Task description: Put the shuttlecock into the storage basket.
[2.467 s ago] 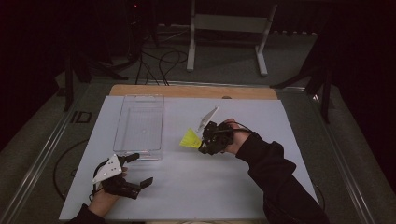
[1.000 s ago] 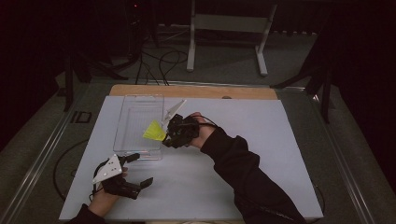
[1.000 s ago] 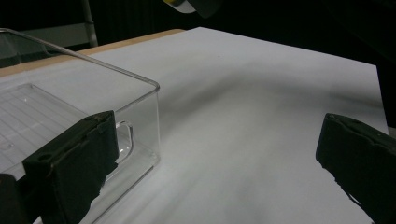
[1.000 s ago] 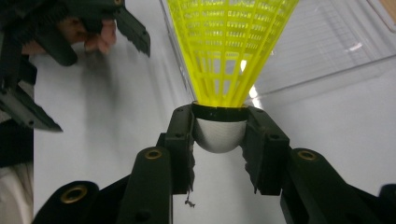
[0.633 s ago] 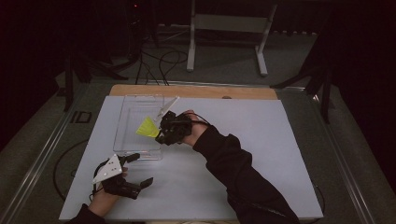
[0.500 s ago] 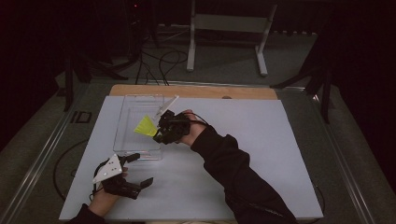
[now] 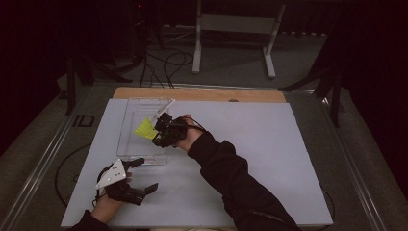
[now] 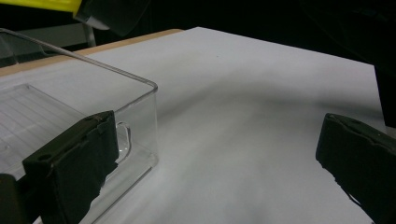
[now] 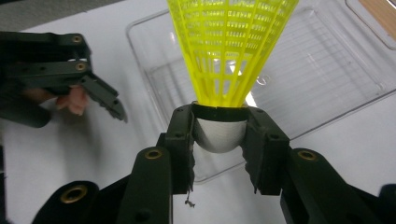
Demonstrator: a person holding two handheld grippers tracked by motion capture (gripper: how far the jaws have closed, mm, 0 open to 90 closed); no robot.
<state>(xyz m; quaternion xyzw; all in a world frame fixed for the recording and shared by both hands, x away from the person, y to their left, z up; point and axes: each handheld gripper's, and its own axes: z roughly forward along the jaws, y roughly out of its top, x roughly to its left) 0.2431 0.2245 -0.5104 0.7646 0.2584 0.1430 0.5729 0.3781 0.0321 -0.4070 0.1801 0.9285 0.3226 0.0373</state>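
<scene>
A yellow plastic shuttlecock [image 9: 229,51] with a white rounded cork [image 9: 219,135] is clamped by its cork in my right gripper [image 9: 219,140]. In the high view the right gripper [image 7: 156,134] holds the shuttlecock [image 7: 143,129] over the clear plastic tray [image 7: 126,118], skirt pointing left. The tray [image 9: 327,84] lies under the shuttlecock and looks bare inside. My left gripper [image 7: 143,175] rests on the white table near the tray's front corner, jaws wide apart with nothing between them. The tray's corner [image 8: 140,93] stands just beyond its left jaw.
The white tabletop [image 7: 269,159] stretches out to the right of the tray. A wooden strip [image 7: 202,94] runs along the far edge. Beyond it stand a metal frame [image 7: 231,29] and cables on the floor. The left gripper [image 9: 70,70] shows at the upper left of the right gripper view.
My right gripper has carried the shuttlecock leftward from mid-table to above the tray. The left gripper has stayed in place, open.
</scene>
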